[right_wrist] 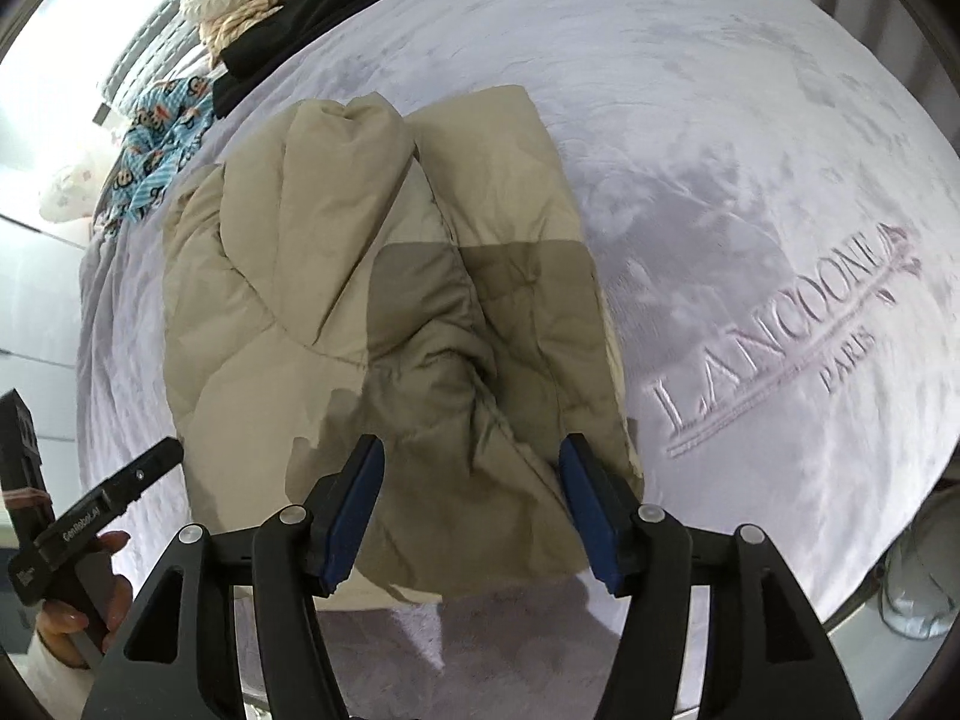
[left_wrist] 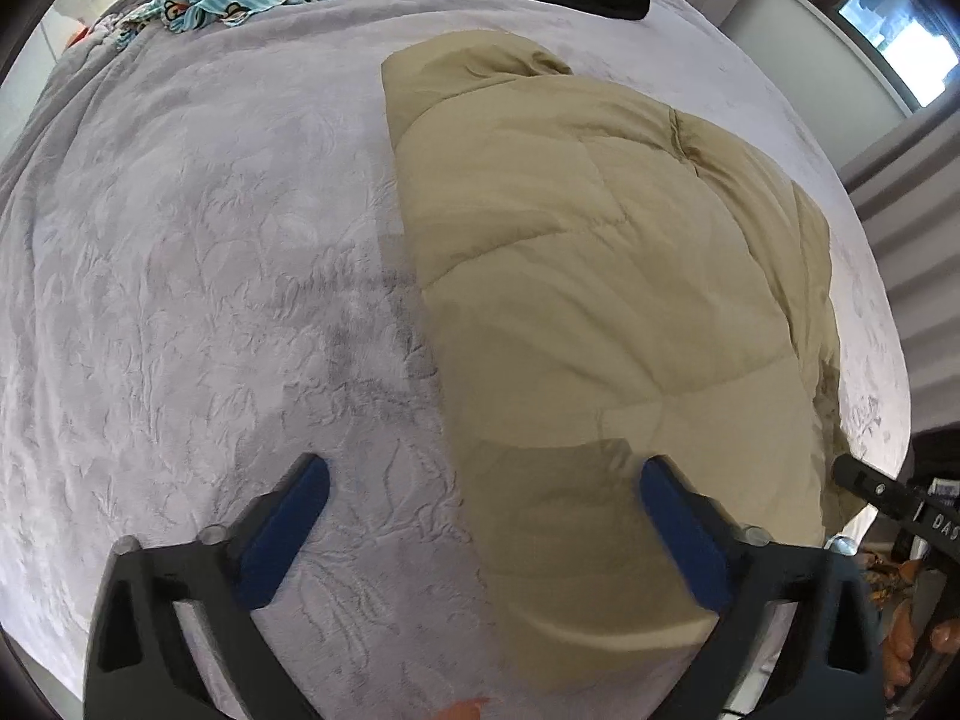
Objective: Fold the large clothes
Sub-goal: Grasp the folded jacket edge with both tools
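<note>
Near the bed's (right_wrist: 750, 120) front edge lies the folded tan puffer jacket (right_wrist: 372, 312) (light, puffy, probably slippery, best pinched at a quilted hem corner), while the left gripper (left_wrist: 483, 480) and right gripper (right_wrist: 471, 468) hover with jaws released, grasping nothing.

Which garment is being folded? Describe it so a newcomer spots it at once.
On the pale grey bedspread, the nearest item is a puffy beige quilted jacket, folded below both open grippers. The black garment and blue monkey-print fabric lie farther up the bed.
</note>
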`<state>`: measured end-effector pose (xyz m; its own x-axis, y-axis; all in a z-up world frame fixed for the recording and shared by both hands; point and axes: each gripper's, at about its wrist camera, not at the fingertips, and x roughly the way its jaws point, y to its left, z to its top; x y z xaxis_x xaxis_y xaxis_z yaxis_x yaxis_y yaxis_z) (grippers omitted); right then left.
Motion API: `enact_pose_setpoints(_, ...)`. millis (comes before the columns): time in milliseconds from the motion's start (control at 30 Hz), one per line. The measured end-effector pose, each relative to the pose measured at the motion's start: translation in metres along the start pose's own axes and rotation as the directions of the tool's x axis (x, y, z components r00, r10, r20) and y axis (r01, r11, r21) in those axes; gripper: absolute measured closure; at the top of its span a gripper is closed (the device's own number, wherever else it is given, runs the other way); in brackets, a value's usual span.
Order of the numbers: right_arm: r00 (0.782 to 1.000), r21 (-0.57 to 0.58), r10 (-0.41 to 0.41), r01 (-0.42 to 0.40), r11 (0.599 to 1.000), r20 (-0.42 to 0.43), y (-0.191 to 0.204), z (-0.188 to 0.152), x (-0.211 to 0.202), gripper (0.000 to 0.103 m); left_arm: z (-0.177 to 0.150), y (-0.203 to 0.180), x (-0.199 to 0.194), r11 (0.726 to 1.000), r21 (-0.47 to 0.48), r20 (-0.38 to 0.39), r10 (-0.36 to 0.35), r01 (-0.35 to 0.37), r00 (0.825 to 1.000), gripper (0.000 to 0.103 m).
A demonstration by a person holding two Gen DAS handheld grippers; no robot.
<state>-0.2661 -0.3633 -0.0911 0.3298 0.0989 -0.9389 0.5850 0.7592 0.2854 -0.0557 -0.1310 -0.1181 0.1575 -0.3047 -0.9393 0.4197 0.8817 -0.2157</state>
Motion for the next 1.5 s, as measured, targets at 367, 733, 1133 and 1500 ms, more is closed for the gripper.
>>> enact_pose_setpoints(367,1.000,-0.039,-0.012,0.012,0.999,0.015,0.003,0.016,-0.015,0.022,-0.001,0.004,0.000,1.000,-0.003,-0.019,0.020,-0.020,1.000,0.000)
enact_pose_setpoints(733,0.993,-0.075,0.097,-0.102,0.992,-0.067,-0.019,0.070,0.010,0.015,0.024,0.000,0.005,0.996,-0.084,-0.029,0.033,-0.035,0.999,0.000)
enact_pose_setpoints(1133,0.974,-0.039,0.145,-0.154,0.987,-0.176,-0.052,0.099,0.055,0.015,0.038,-0.019,0.023,0.991,-0.121,-0.059,-0.062,0.055,0.996,0.000)
enact_pose_setpoints(1500,0.837,0.182,0.522,-0.495,0.850,-0.162,-0.069,0.106,0.083,0.000,0.043,-0.011,0.029,0.983,-0.149,-0.060,-0.118,0.108,0.991,0.000)
